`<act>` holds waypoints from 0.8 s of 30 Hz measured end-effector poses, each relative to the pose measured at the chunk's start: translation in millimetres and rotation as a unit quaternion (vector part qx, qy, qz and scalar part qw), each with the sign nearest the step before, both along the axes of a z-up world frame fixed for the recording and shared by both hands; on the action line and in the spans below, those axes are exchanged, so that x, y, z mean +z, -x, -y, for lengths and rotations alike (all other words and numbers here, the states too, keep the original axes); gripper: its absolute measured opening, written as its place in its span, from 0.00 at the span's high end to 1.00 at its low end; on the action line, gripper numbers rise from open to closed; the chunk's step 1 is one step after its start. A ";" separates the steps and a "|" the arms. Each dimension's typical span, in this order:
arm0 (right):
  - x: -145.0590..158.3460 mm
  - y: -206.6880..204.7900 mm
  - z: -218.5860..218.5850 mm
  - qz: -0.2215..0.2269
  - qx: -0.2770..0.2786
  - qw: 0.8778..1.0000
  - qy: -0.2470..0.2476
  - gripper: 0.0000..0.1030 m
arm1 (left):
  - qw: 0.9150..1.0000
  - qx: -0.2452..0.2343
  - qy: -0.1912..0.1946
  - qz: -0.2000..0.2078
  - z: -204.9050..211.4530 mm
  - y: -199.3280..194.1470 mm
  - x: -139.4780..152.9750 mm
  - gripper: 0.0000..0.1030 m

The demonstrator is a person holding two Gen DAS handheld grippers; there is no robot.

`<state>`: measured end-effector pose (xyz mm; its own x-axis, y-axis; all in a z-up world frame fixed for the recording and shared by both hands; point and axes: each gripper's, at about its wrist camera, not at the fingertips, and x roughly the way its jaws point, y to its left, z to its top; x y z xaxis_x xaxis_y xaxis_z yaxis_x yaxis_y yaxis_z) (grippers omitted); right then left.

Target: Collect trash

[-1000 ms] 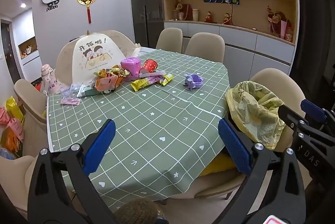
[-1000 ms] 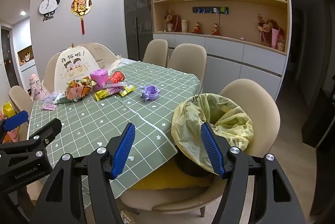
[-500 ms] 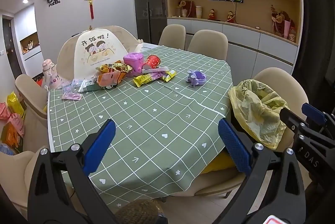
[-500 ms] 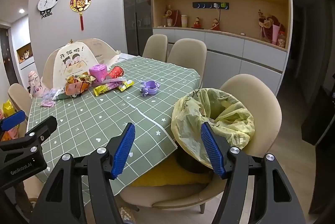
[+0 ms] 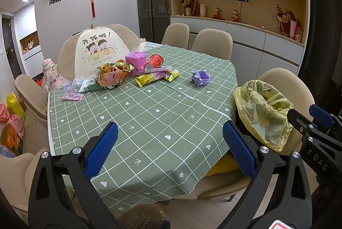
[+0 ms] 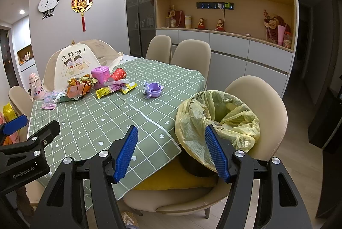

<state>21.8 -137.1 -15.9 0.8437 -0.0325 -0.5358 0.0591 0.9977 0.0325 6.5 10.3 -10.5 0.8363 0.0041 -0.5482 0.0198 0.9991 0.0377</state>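
Note:
Snack wrappers lie in a heap at the far side of the green checked table (image 5: 162, 122): an orange crumpled wrapper (image 5: 110, 78) (image 6: 77, 89), a yellow wrapper (image 5: 149, 78) (image 6: 106, 91), a red cup (image 5: 155, 61) (image 6: 118, 74) on its side and small pink packets (image 5: 72, 96). A bin lined with a yellow bag (image 5: 263, 113) (image 6: 218, 119) stands on a beige chair at the table's right edge. My left gripper (image 5: 171, 147) is open over the near table edge, holding nothing. My right gripper (image 6: 173, 149) is open beside the bin, also empty.
A pink lidded pot (image 5: 135, 60), a purple toy (image 5: 201, 78) and a domed food cover (image 5: 98, 53) stand on the table. Beige chairs (image 5: 211, 42) ring it. Bright snack bags (image 5: 12, 119) lie on the floor at left. Cabinets and shelves (image 5: 256, 15) fill the back wall.
Both grippers have drawn back and risen slightly; the table and bin look a little farther off and lower in view. Neither gripper has changed its opening.

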 end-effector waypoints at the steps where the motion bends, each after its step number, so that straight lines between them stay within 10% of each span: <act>1: 0.3 0.0 -0.9 0.000 0.000 1.000 0.000 0.40 | 1.000 0.000 0.000 0.000 0.2 0.1 -0.1 0.09; 24: -1.0 1.2 1.4 0.002 -0.004 1.000 -0.003 0.40 | 1.000 -0.001 0.000 -0.003 1.3 -1.2 0.5 0.09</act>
<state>20.6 -138.5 -16.9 0.8452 -0.0353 -0.5334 0.0661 0.9971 0.0387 7.7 9.0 -9.9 0.8335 0.0022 -0.5526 0.0223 0.9990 0.0376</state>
